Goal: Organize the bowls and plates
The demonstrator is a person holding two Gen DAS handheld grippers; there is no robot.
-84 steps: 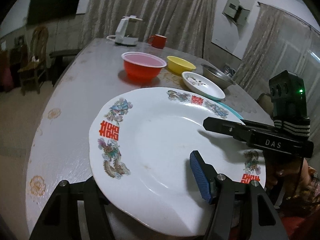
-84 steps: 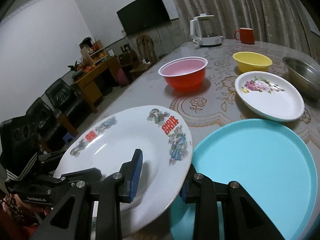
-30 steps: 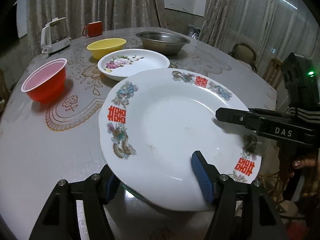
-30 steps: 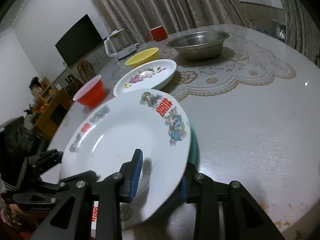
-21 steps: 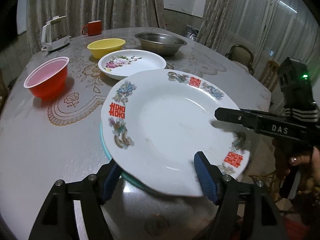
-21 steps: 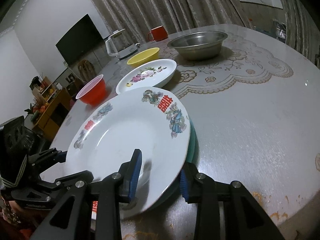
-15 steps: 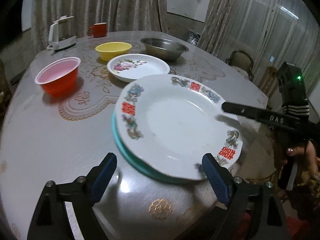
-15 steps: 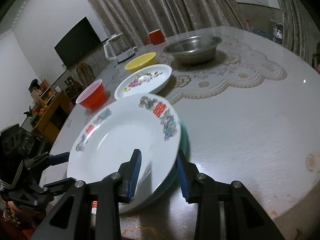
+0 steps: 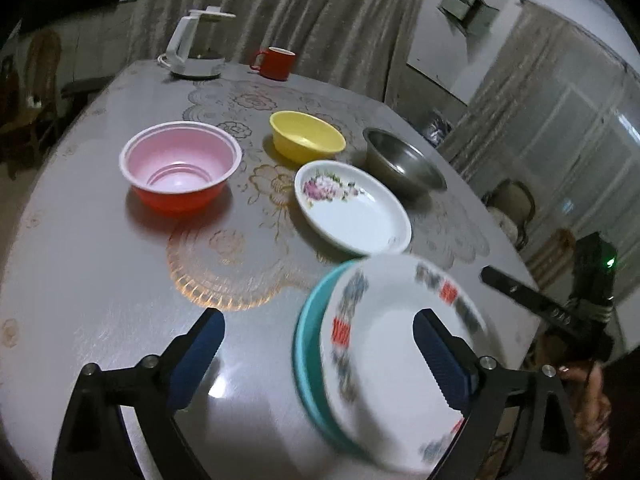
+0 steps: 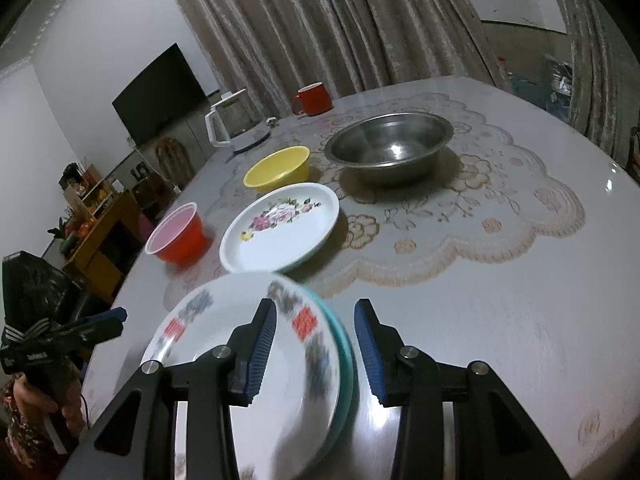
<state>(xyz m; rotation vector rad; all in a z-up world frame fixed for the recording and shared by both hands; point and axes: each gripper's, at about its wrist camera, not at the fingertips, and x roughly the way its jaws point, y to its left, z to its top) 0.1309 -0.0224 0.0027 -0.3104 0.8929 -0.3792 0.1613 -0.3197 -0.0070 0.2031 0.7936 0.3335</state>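
A large white plate with red characters [image 9: 392, 344] [image 10: 240, 360] lies stacked on a teal plate [image 9: 308, 344] [image 10: 344, 360] at the table's near edge. A smaller floral plate [image 9: 352, 212] [image 10: 280, 228], a red bowl [image 9: 180, 172] [image 10: 178, 238], a yellow bowl [image 9: 306, 136] [image 10: 280, 168] and a steel bowl [image 9: 404, 164] [image 10: 390, 146] stand further back. My left gripper [image 9: 318, 348] is open wide and empty, above the stack's left side. My right gripper [image 10: 316, 344] is open and empty, above the stack's right rim.
A white kettle [image 9: 196, 48] [image 10: 236, 124] and a red mug [image 9: 274, 63] [image 10: 314, 99] stand at the table's far side. The table [image 9: 100, 240] has a lace-patterned cover. Chairs stand at the right beyond the table edge.
Both grippers let go of the white plate, which now rests on the teal plate. Both opened and pulled back and up; the left one swung left.
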